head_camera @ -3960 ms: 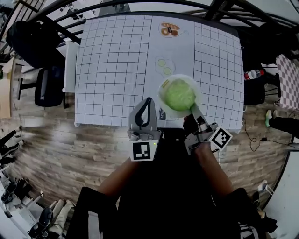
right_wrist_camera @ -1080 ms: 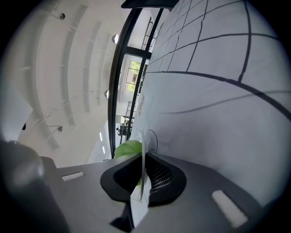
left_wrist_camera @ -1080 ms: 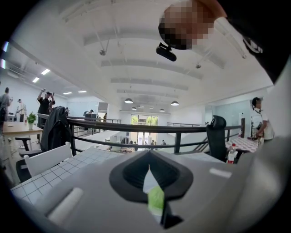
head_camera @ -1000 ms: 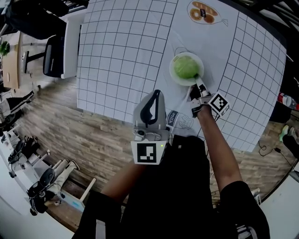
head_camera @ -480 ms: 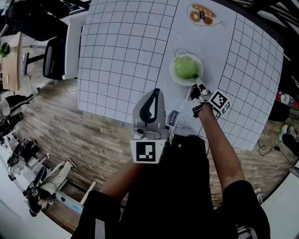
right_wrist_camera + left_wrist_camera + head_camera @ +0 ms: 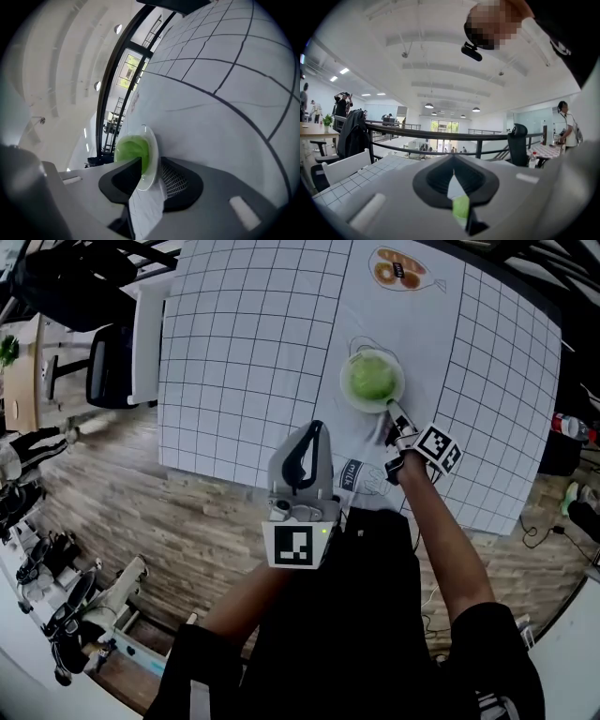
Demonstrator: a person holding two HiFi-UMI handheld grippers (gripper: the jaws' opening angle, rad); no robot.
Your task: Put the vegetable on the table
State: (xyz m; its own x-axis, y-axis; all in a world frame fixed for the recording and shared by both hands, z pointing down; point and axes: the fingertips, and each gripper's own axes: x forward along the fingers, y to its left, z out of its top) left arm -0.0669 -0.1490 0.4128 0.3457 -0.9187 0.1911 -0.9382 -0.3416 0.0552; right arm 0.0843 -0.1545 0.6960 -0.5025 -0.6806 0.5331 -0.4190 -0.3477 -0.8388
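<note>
Vegetable (image 6: 372, 378): a round, pale green head lying in a white bowl (image 6: 348, 390), directly ahead of the right tongs (image 6: 387, 418). It is the only thing in the bowl. The head is near spherical, so no long axis or pointing direction can be read.

Right tongs: the jaws have just been opening and stand wide. In the right gripper view (image 6: 151, 161) the near rim of the bowl (image 6: 153, 140) stands between them. One jaw reaches over the inside toward the vegetable (image 6: 131, 149), and the other lies outside the wall. They do not clamp the rim.

Left tongs (image 6: 317, 427): held behind the right tongs, nearer the person, above the near edge of the bench (image 6: 244, 352). In the left gripper view (image 6: 453, 169) the jaws meet tip to tip with nothing between them.

Bench: the bowl rests on it. The white cover carries a black grid on either side of a plain strip with printed outlines. A "milk" outline (image 6: 354, 474) lies just behind the right tongs, and a pastry picture (image 6: 398, 270) lies well beyond the bowl.

Room: a wood-plank floor (image 6: 141, 521) lies below the left tongs, with an office chair (image 6: 108, 371) well to their left. A dark railing (image 6: 440, 136) crosses ahead of them.
</note>
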